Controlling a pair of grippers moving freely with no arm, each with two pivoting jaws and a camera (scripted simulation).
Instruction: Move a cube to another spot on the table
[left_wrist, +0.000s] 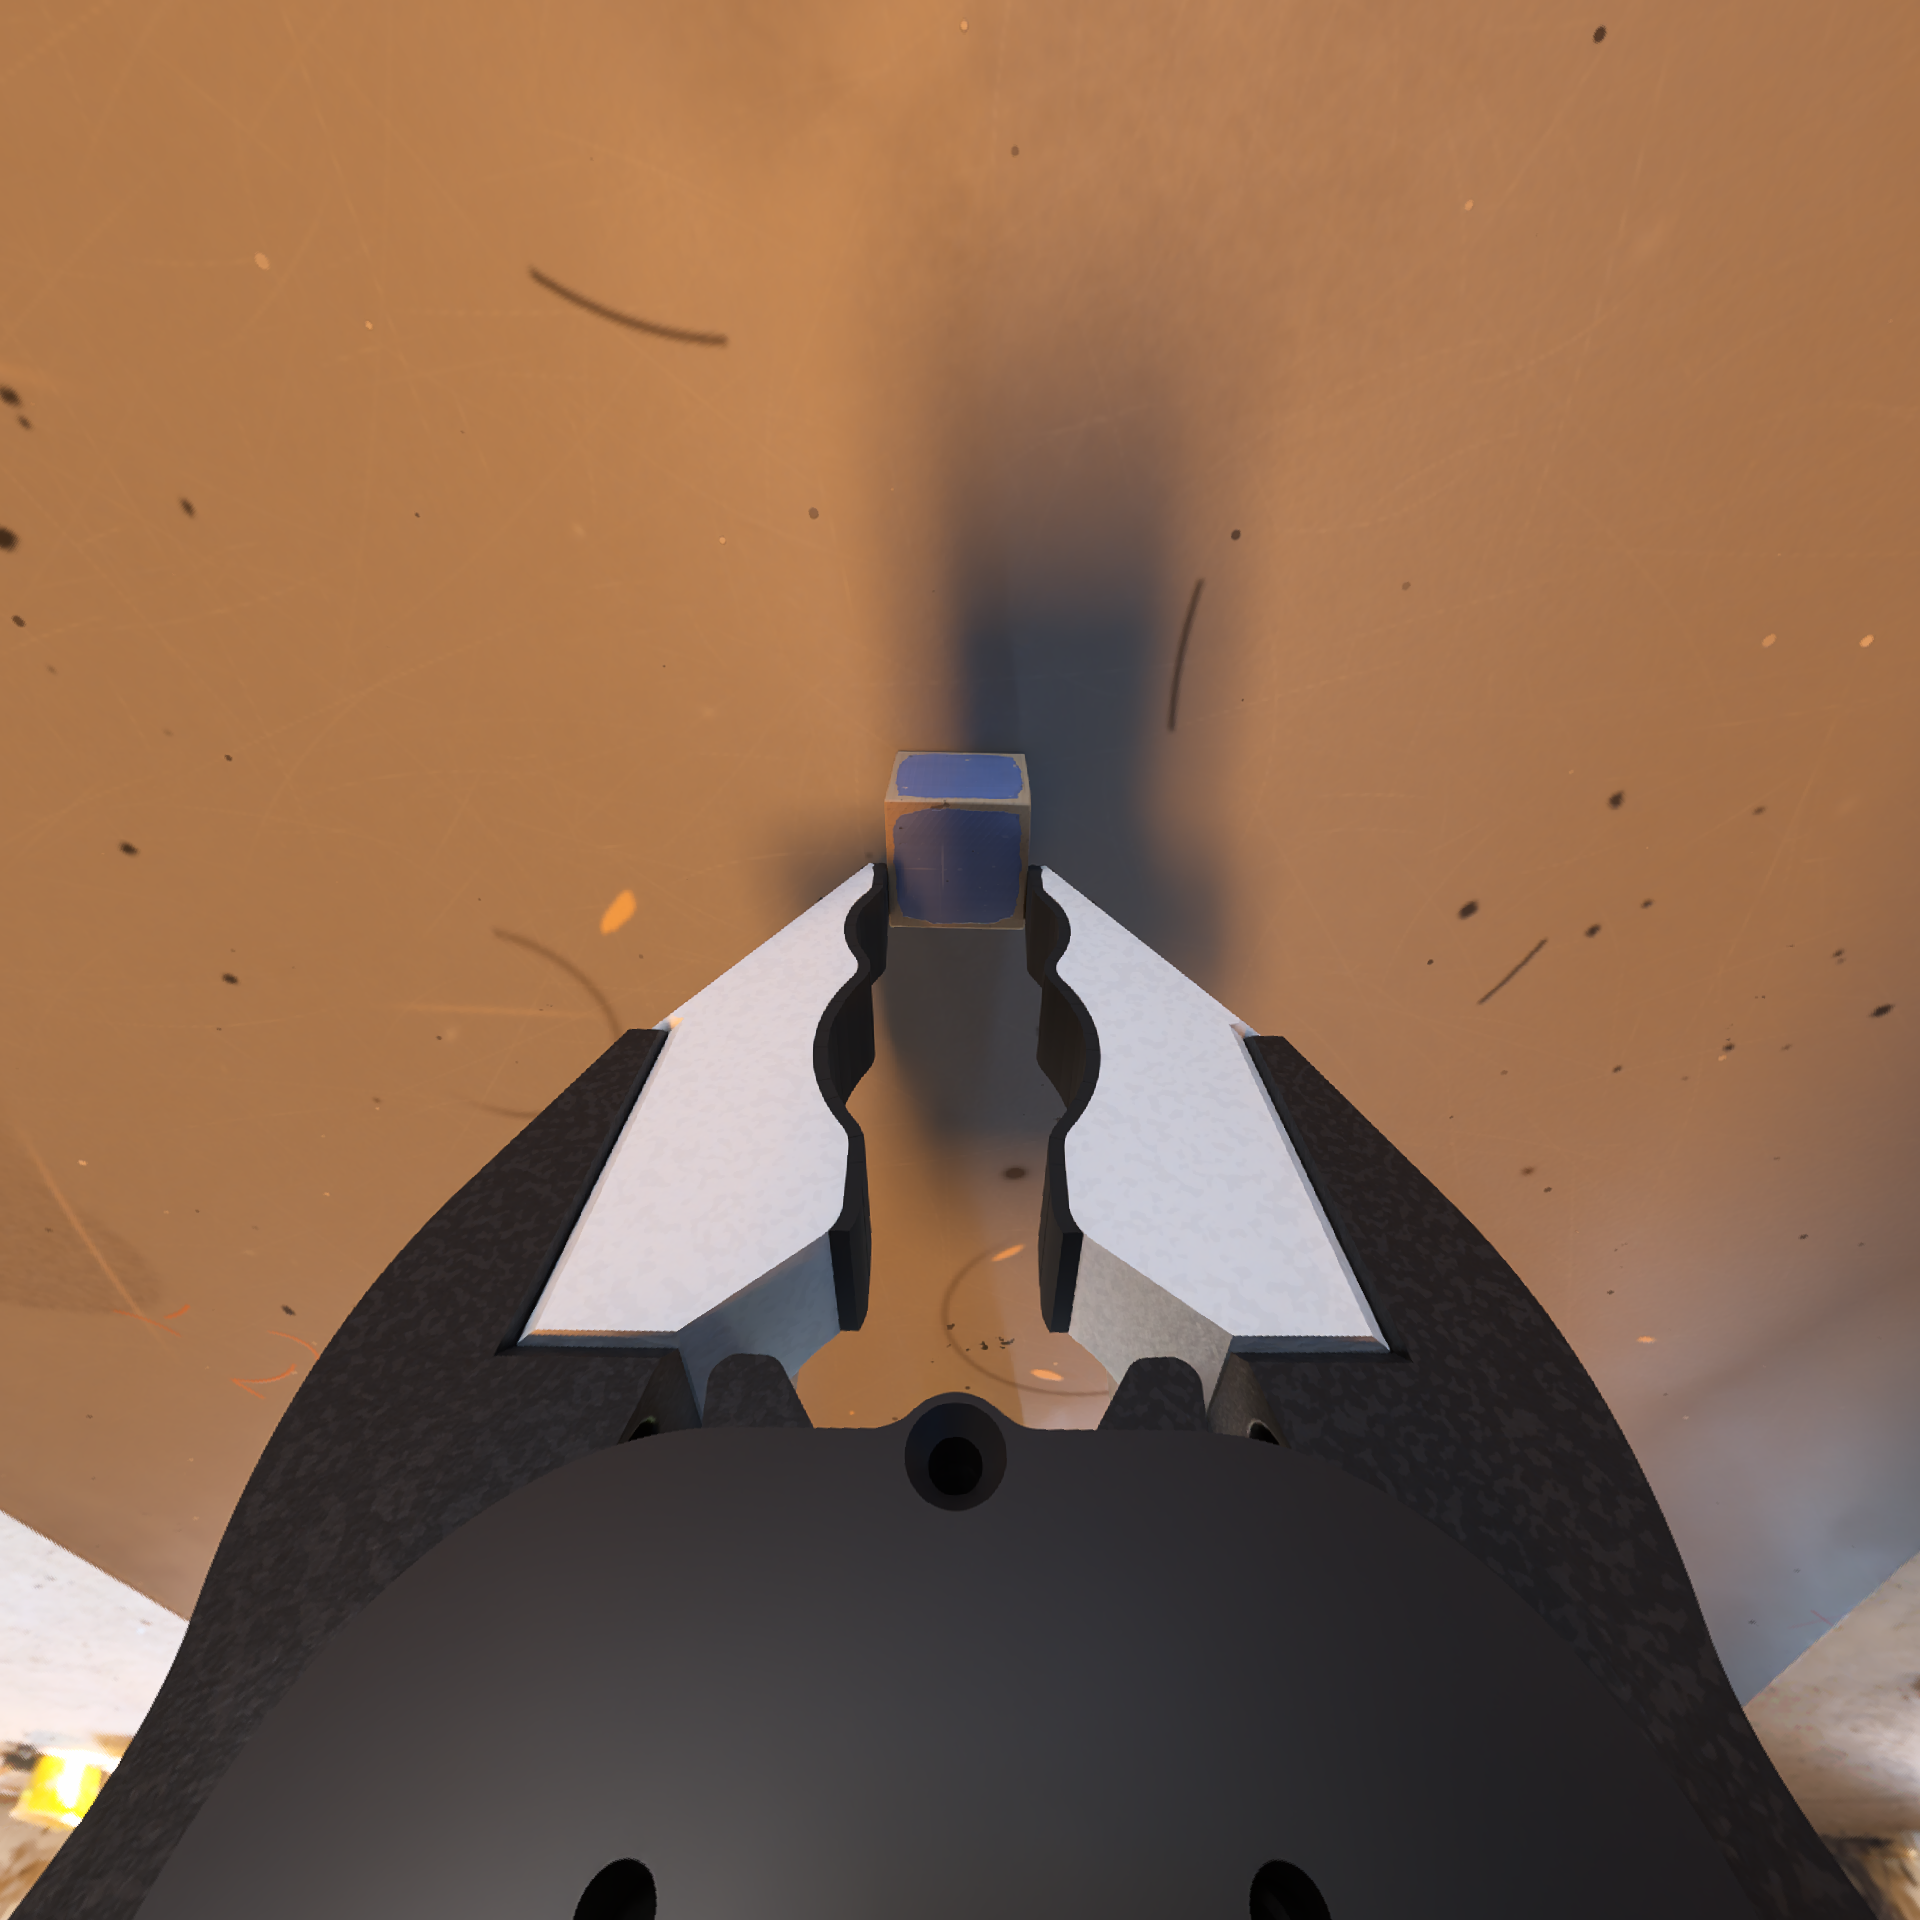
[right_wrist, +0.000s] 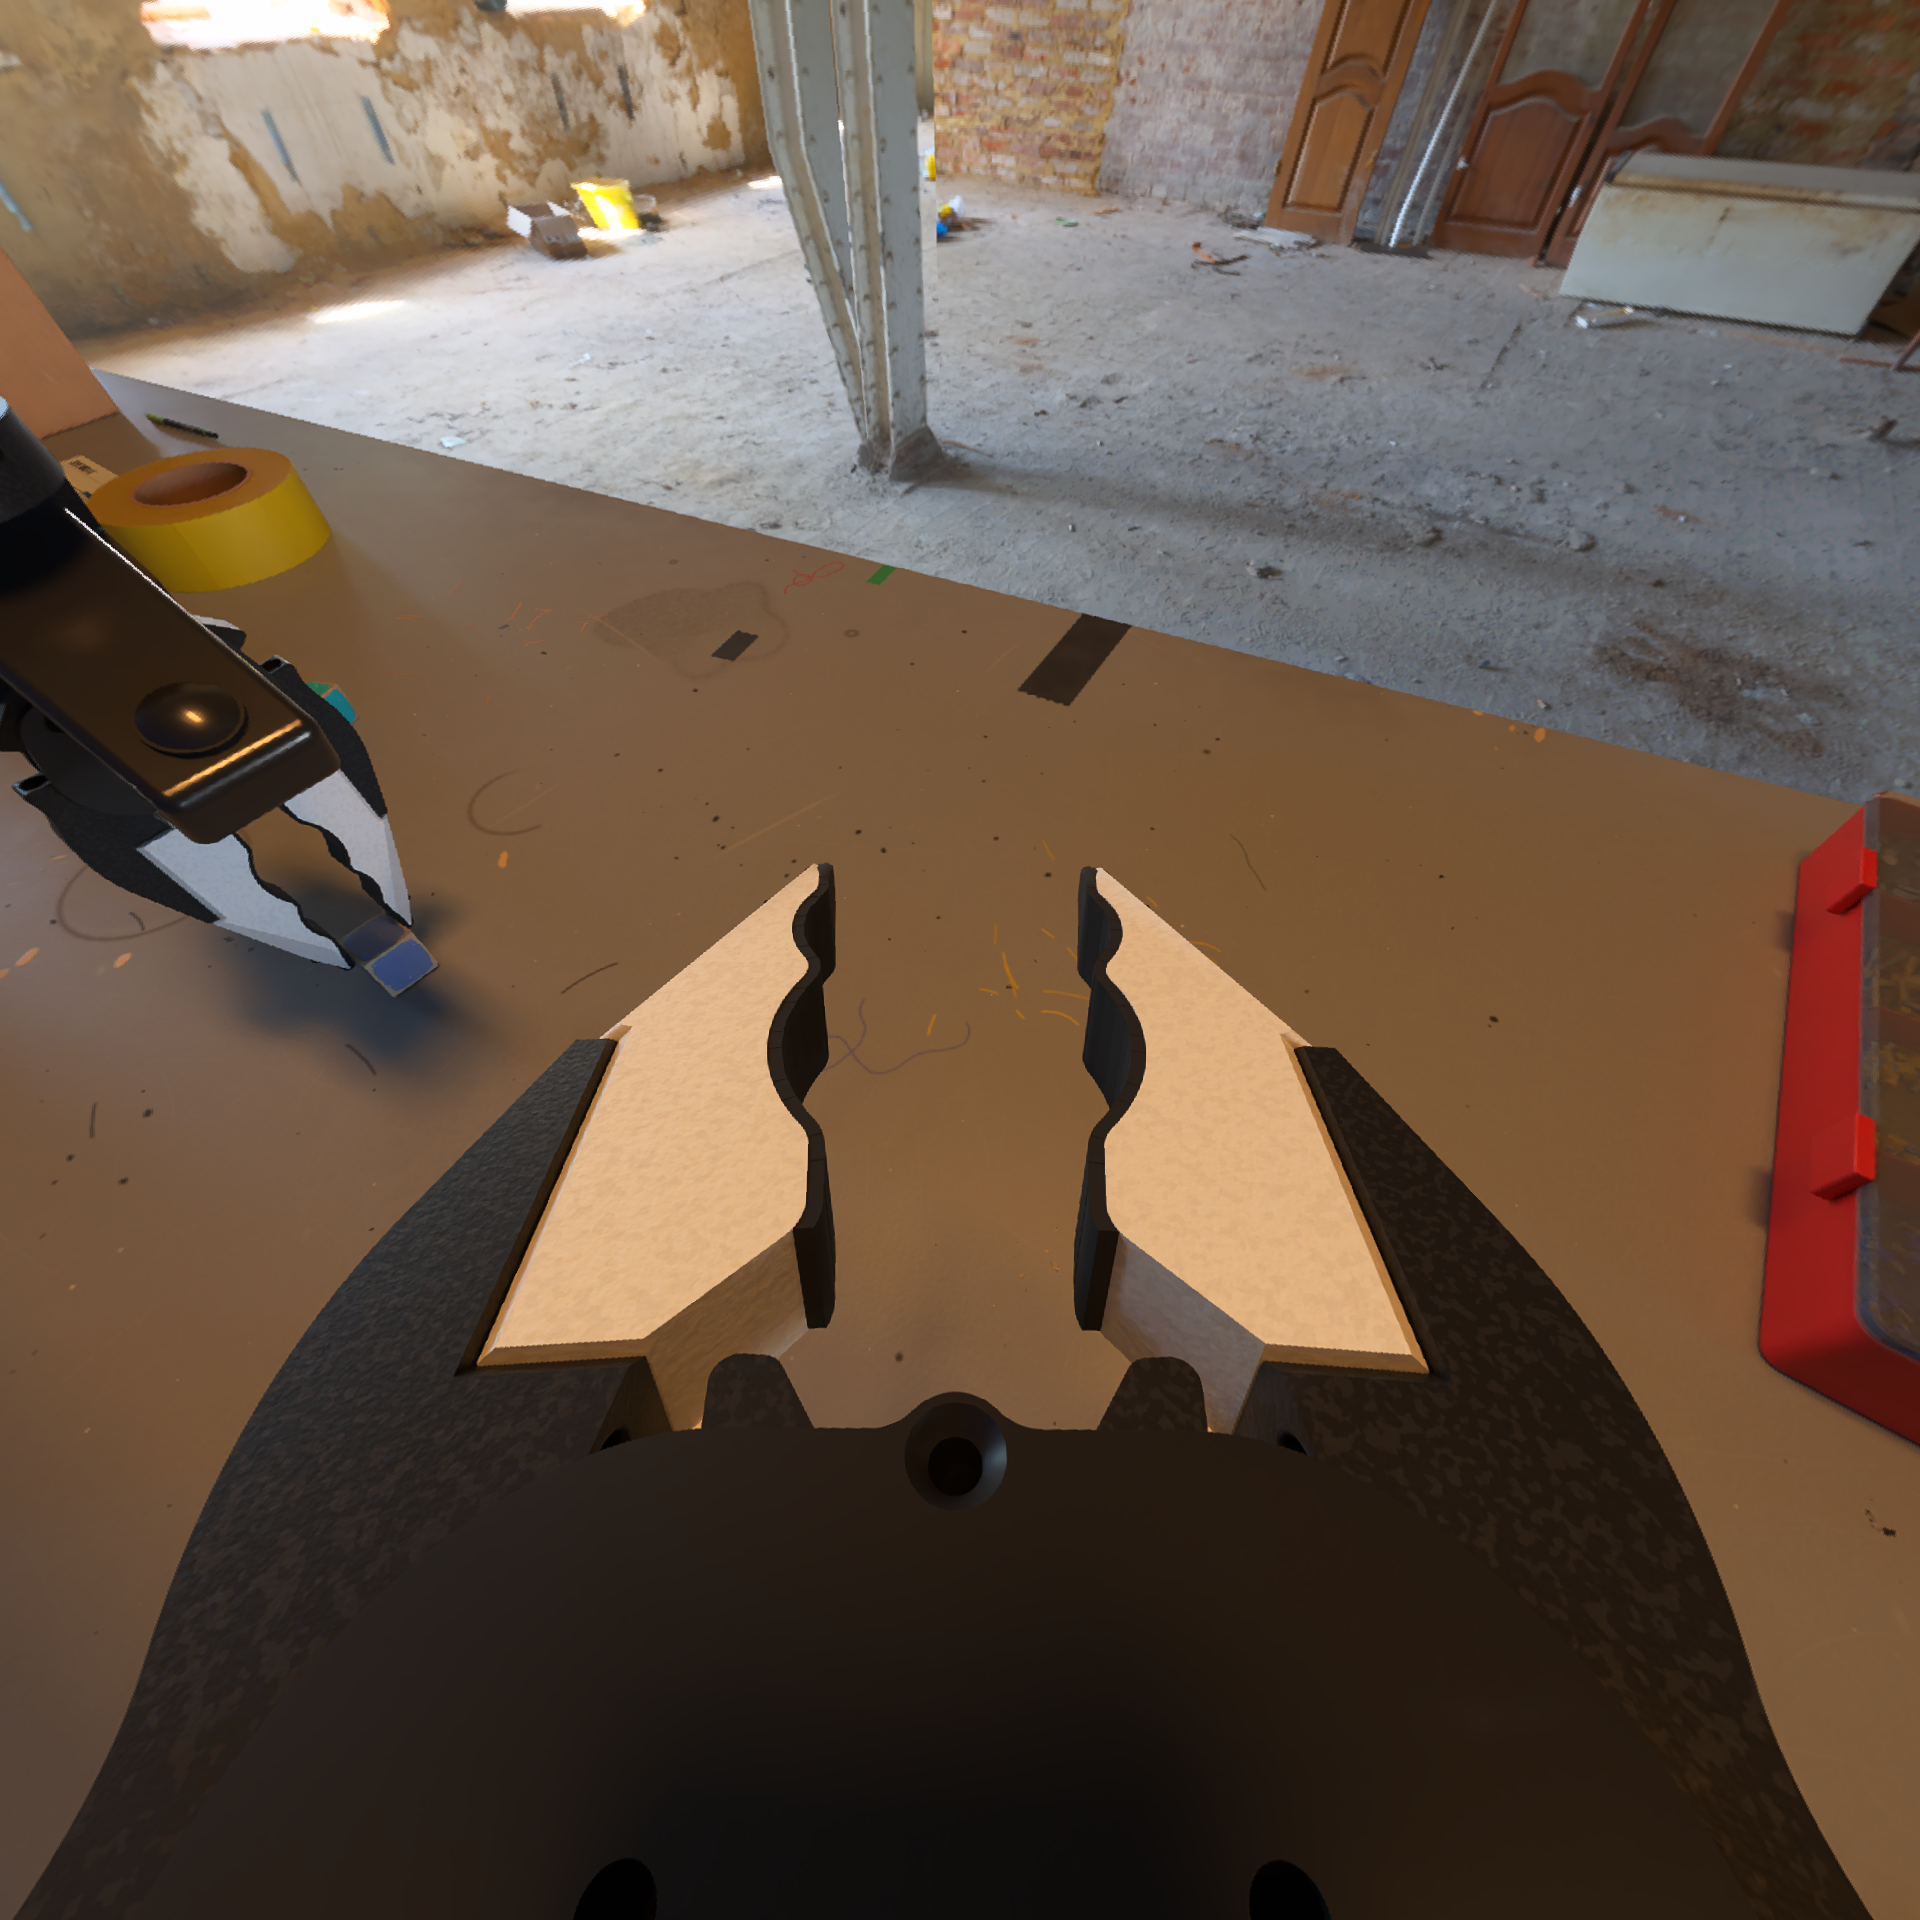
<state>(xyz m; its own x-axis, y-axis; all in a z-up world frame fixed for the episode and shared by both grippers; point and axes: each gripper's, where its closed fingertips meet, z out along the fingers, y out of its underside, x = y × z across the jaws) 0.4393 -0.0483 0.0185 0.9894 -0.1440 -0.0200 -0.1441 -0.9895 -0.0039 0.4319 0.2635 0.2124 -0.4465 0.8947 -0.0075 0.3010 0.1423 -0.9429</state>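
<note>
A small blue cube (left_wrist: 956, 847) with tan edges sits between the tips of my left gripper (left_wrist: 956, 894), which is shut on it. In the right wrist view the left gripper (right_wrist: 376, 940) shows at the left, tilted down, holding the cube (right_wrist: 400, 961) just above the brown table (right_wrist: 935, 790), with a dark shadow below it. My right gripper (right_wrist: 956, 883) is open and empty over the table's middle, well to the right of the cube.
A yellow tape roll (right_wrist: 213, 514) stands at the far left of the table. A red case (right_wrist: 1844, 1132) lies at the right edge. The table's far edge (right_wrist: 1143, 623) runs diagonally, with a concrete floor and a pillar (right_wrist: 868, 229) beyond.
</note>
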